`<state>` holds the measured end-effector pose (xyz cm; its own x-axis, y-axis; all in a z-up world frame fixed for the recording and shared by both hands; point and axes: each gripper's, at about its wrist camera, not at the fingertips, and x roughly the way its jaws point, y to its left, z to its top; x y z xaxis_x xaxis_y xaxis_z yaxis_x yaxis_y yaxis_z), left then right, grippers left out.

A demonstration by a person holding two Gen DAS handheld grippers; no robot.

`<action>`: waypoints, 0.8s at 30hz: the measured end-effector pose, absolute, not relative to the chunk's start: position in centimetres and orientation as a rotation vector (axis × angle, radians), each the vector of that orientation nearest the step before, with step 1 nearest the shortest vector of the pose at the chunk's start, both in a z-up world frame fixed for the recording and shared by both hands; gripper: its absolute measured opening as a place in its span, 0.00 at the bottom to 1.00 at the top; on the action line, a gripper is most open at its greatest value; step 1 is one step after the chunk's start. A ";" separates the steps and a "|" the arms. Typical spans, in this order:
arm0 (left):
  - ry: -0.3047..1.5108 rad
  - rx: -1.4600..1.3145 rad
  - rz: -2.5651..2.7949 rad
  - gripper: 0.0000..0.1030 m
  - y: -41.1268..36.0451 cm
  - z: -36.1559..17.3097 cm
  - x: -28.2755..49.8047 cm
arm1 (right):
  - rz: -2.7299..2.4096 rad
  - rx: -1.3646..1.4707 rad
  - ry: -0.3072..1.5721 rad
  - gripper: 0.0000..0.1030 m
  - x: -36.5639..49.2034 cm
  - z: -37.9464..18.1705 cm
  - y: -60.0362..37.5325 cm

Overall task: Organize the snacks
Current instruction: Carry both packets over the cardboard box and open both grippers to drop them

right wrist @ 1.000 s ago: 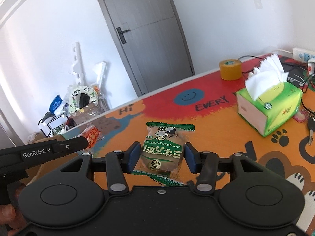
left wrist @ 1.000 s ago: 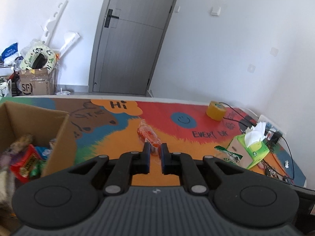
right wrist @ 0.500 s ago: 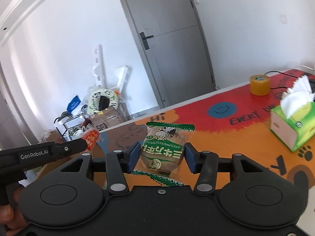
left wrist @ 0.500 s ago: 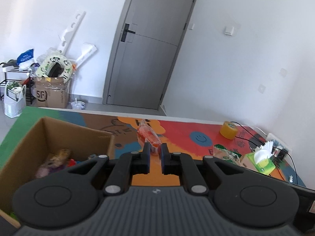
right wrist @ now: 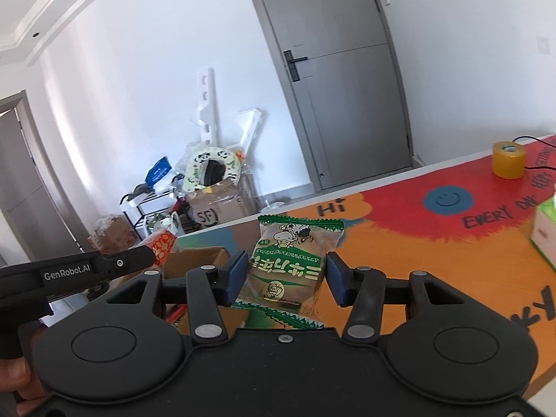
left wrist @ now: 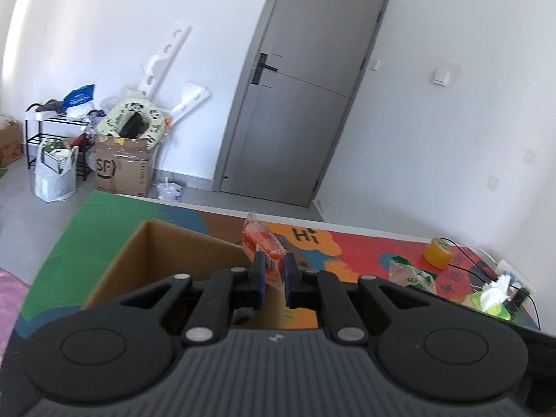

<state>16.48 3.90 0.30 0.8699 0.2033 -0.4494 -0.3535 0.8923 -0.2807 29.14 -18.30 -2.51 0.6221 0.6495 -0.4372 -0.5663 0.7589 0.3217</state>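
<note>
Two snack packets are in hand, one per gripper. The left gripper (left wrist: 274, 274) has its fingers clamped on an orange-red snack packet (left wrist: 263, 243), held above the open cardboard box (left wrist: 173, 243) standing near the table's (left wrist: 365, 253) left end. The right gripper (right wrist: 286, 281) has its fingers pressed against both sides of a green-and-brown snack packet (right wrist: 290, 260), lifted over the table.

One roll of yellow tape (left wrist: 437, 253) and one green tissue box (left wrist: 490, 300) sit toward the far right corner. The box's contents are mostly hidden behind the left gripper's body.

Only the right wrist view shows the left gripper from the side; there the tissue box is cut off at the frame edge.
</note>
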 end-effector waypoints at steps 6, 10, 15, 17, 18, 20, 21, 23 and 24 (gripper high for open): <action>0.433 -0.385 0.346 0.09 6.2 -0.2 16.0 | 0.745 0.143 0.569 0.48 29.0 -2.2 -16.0; 0.446 -0.398 0.372 0.09 7.8 -0.7 15.6 | 0.769 0.131 0.569 0.48 28.8 -1.9 -14.6; 0.455 -0.408 0.416 0.08 9.2 -1.2 15.1 | 0.797 0.116 0.569 0.48 28.5 -1.5 -13.0; 0.460 -0.417 0.431 0.08 9.8 -1.3 15.1 | 0.808 0.111 0.571 0.48 28.4 -1.5 -12.3; 0.465 -0.424 0.434 0.09 10.1 -1.4 15.1 | 0.812 0.110 0.572 0.48 28.4 -1.5 -12.0; 0.468 -0.426 0.448 0.09 10.4 -1.3 14.9 | 0.826 0.110 0.576 0.48 28.2 -1.6 -11.4; 0.465 -0.422 0.452 0.10 10.6 -1.2 14.7 | 0.835 0.110 0.579 0.48 28.1 -1.6 -11.1; 0.462 -0.418 0.455 0.12 10.7 -1.0 14.3 | 0.850 0.108 0.581 0.48 27.8 -1.6 -10.4; 0.462 -0.418 0.456 0.12 10.7 -0.9 14.1 | 0.857 0.106 0.583 0.48 27.7 -1.6 -10.3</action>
<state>14.15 10.67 -0.87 0.7992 0.3205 -0.5084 -0.5043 0.8179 -0.2771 27.67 -10.25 -1.61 0.5098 0.7381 -0.4419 -0.6816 0.6600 0.3161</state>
